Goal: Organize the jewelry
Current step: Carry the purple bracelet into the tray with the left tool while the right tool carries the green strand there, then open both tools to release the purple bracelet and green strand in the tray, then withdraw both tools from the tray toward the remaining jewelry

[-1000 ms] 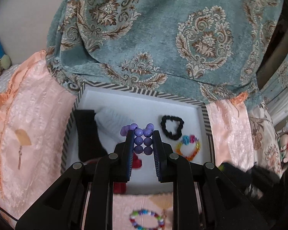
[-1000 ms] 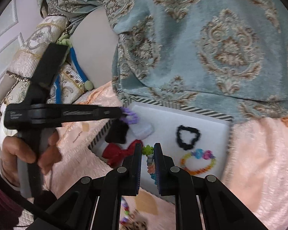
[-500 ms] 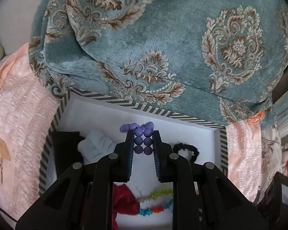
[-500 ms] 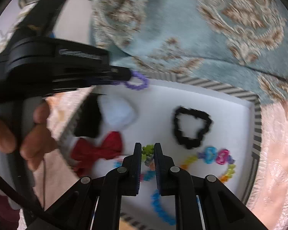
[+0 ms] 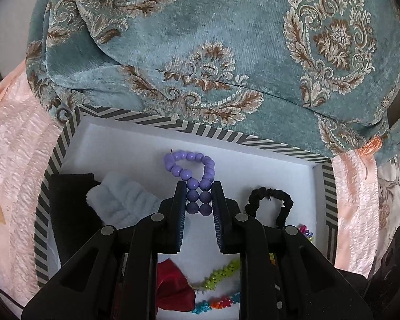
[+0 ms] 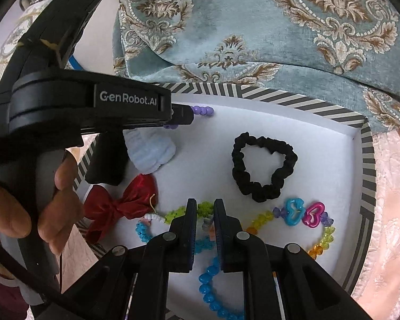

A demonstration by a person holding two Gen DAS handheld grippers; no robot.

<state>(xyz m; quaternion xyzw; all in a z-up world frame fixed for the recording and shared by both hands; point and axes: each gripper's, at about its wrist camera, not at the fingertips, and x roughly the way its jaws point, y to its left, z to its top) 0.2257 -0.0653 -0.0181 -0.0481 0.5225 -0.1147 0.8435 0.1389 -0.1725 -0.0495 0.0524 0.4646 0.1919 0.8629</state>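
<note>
My left gripper (image 5: 199, 200) is shut on a purple bead bracelet (image 5: 189, 160), whose loop hangs just over the white lining at the back of the striped-rim tray (image 5: 173, 125). In the right wrist view the left gripper (image 6: 190, 114) comes in from the left, with the purple beads (image 6: 203, 111) at its tip. My right gripper (image 6: 204, 213) is shut on a multicoloured flower-bead strand (image 6: 177, 214), which trails onto the tray (image 6: 306, 101) lining on both sides.
In the tray lie a black scrunchie (image 6: 264, 165), a heart-charm bracelet (image 6: 304, 214), a red bow (image 6: 120, 205), a white fluffy piece (image 6: 152, 154), a black item (image 5: 66, 200) and blue beads (image 6: 210, 293). A teal patterned cushion (image 5: 226, 53) overhangs the back rim. A hand (image 6: 26, 213) holds the left gripper.
Both grippers have come down and closer over the tray. The flower-bead strand, hanging before, now rests on the lining. The purple bracelet has sunk toward the tray's back.
</note>
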